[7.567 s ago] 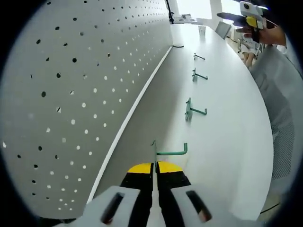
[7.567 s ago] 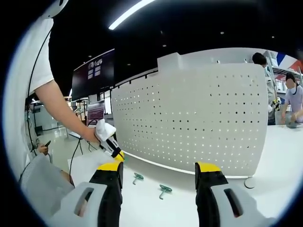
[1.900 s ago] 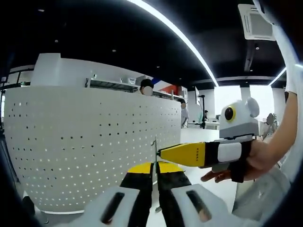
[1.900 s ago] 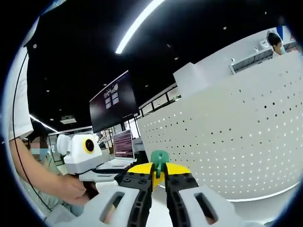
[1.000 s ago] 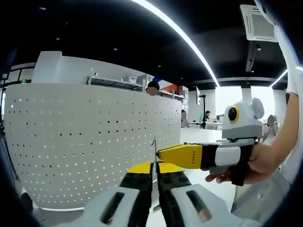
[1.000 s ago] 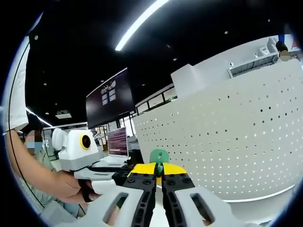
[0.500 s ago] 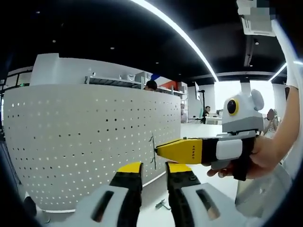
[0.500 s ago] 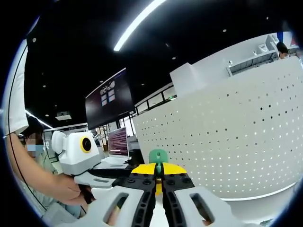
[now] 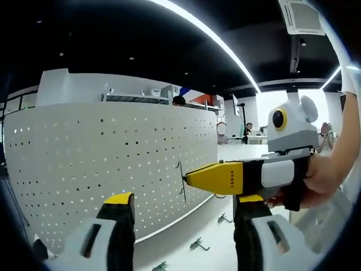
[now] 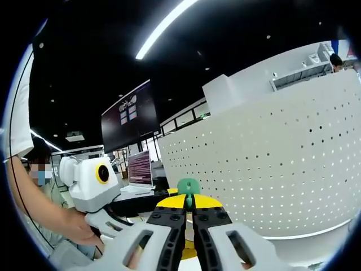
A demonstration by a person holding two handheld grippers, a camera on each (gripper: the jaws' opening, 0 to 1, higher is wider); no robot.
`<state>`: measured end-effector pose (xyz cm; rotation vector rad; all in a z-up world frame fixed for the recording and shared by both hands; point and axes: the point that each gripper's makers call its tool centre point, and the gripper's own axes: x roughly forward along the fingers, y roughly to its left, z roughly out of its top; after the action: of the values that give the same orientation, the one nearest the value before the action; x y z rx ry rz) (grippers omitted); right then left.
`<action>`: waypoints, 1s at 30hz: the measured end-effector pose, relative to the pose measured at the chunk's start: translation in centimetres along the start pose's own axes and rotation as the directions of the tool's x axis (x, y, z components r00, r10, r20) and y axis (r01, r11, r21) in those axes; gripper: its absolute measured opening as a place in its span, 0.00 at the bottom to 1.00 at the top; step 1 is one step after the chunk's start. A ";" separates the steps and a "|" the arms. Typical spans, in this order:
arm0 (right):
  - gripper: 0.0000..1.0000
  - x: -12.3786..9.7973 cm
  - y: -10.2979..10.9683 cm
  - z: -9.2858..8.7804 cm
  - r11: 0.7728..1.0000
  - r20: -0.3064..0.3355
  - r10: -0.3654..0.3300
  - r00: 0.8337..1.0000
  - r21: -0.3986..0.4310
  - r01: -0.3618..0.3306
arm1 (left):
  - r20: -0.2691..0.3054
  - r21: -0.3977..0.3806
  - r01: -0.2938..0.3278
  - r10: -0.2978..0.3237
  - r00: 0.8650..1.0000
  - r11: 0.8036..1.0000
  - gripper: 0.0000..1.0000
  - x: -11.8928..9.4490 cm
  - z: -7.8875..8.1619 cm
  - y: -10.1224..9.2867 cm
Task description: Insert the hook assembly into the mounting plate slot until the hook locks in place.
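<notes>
Ahead of the parted, empty left gripper stands the white perforated metal pegboard, not yet fitted with the green metal hook. To its right, the right gripper clamps that hook (insertion and locking remain, I judge).

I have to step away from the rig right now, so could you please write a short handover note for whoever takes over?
Left gripper: open, holding nothing.
Right gripper: shut on the green hook, held up in front of the white pegboard.
Spare hooks lie on the table below the board.
Done: hook picked up and now in the right gripper alone.
Left: bring it to the pegboard, push it into a slot until it locks. Not yet seated.
</notes>
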<state>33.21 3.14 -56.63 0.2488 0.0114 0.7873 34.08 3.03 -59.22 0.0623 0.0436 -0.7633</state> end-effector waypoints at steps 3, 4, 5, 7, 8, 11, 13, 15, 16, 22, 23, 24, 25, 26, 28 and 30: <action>0.00 0.0 0.1 0.1 1.000 0.000 0.001 1.000 -0.008 -0.001 | -0.004 -0.005 -0.002 0.002 1.000 1.000 0.72 -0.1 -0.1 0.0; 0.00 0.0 0.1 0.2 1.000 0.000 -0.002 1.000 -0.024 0.002 | -0.002 -0.004 -0.005 0.005 1.000 1.000 0.72 -0.1 -0.1 0.1; 0.00 0.0 0.0 0.3 0.997 -0.006 -0.009 1.000 -0.072 0.009 | -0.001 -0.001 -0.006 0.006 1.000 1.000 0.71 -0.1 -0.1 0.1; 0.00 -0.1 -0.1 0.4 0.989 -0.012 -0.022 1.000 -0.145 0.021 | -0.004 -0.010 -0.008 0.007 1.000 1.000 0.71 -0.2 -0.1 0.1; 0.00 -0.1 -0.2 0.5 0.981 -0.015 -0.033 0.999 -0.190 0.030 | -0.005 -0.009 -0.009 0.009 1.000 1.000 0.71 -0.2 -0.2 0.2; 0.00 -0.2 -0.4 0.3 0.935 -0.048 -0.071 0.996 -0.352 0.050 | -0.005 -0.018 -0.013 0.013 1.000 1.000 0.70 -0.3 -0.3 0.3; 0.00 -0.2 -0.2 0.1 0.937 -0.054 -0.074 0.996 -0.347 0.051 | -0.003 -0.016 -0.015 0.015 1.000 1.000 0.70 -0.3 -0.3 0.3; 0.01 -0.2 -0.4 0.0 0.938 -0.061 -0.076 0.995 -0.342 0.051 | -0.005 -0.023 -0.011 0.011 1.000 1.000 0.69 -0.2 -0.3 0.2; 0.01 -0.2 -0.4 0.0 0.939 -0.062 -0.078 0.995 -0.340 0.052 | -0.007 -0.021 -0.013 0.013 1.000 1.000 0.69 -0.2 -0.4 0.2; 0.01 0.0 -1.7 0.9 0.955 -0.034 -0.120 0.992 -0.279 0.105 | 0.000 -0.020 -0.026 0.026 1.000 0.999 0.70 -0.5 -0.4 0.4; 0.01 0.0 -1.9 1.1 0.958 -0.031 -0.127 0.991 -0.263 0.115 | 0.000 -0.022 -0.028 0.028 1.000 0.999 0.70 -0.6 -0.5 0.4; 0.01 0.0 -2.3 1.4 0.958 -0.024 -0.136 0.990 -0.259 0.126 | 0.006 -0.036 -0.027 0.027 1.000 0.999 0.70 -0.7 -0.4 0.4; 0.01 0.1 -2.6 1.5 0.958 -0.023 -0.143 0.989 -0.255 0.133 | 0.016 -0.043 -0.026 0.027 1.000 0.999 0.70 -0.9 -0.3 0.3; 0.01 0.2 -2.9 1.6 0.957 -0.024 -0.156 0.987 -0.251 0.145 | 0.024 -0.038 -0.027 0.028 0.999 0.999 0.70 -1.0 -0.2 0.3; 0.01 0.3 -3.6 1.7 0.956 -0.021 -0.181 0.983 -0.240 0.171 | 0.015 -0.027 -0.037 0.037 0.999 0.999 0.72 -1.1 -0.5 0.4; 0.01 0.4 -4.4 2.1 0.957 -0.016 -0.207 0.978 -0.209 0.199 | 0.015 -0.030 -0.043 0.043 0.999 0.999 0.71 -1.2 -0.5 0.5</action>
<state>36.80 -0.05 -55.61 0.0342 -0.0091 0.5828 33.49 4.26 -59.67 0.0292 0.0383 -0.7201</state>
